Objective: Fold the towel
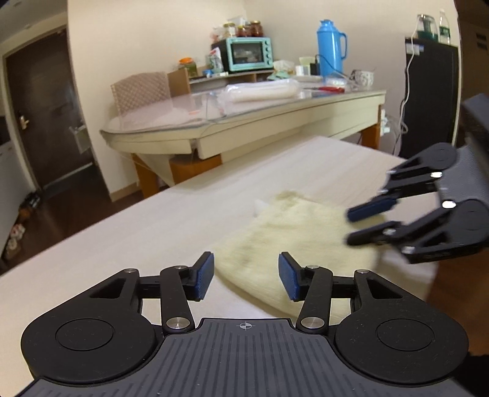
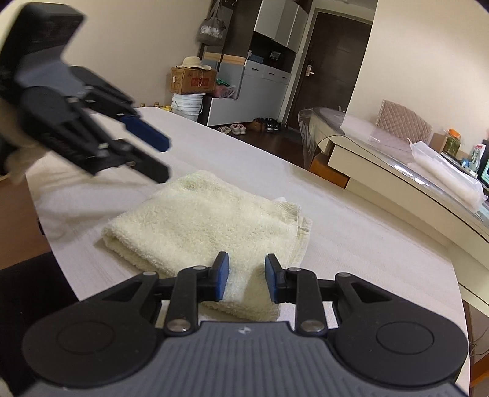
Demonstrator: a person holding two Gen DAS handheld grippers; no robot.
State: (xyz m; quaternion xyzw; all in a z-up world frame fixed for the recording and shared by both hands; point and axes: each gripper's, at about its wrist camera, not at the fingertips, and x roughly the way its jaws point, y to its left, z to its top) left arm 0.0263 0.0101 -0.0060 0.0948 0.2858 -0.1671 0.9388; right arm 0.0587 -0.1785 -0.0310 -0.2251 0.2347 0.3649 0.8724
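The towel (image 2: 201, 232) lies folded into a thick pad on the bench (image 2: 351, 244); left hand-held gripper (image 1: 244, 276) and right hand-held gripper (image 2: 243, 279) hover above it, both spread, empty; little seems left.

Bare tabletop (image 2: 351, 232) rings the folded towel (image 2: 207, 220) (cluttered side table (image 1: 275, 107) well apart).

My right gripper (image 1: 351, 226) is smeared with motion blur in the left wrist view, and the frame's right edge cuts off its body. In the right wrist view my left gripper (image 2: 165, 158) blurs the same way, cut off at the left edge. My own fingers (image 2: 220, 281) cover the near edge of the towel (image 2: 207, 220). The labels on the jars (image 1: 249, 29) above the oven (image 1: 249, 55) are too small to read.
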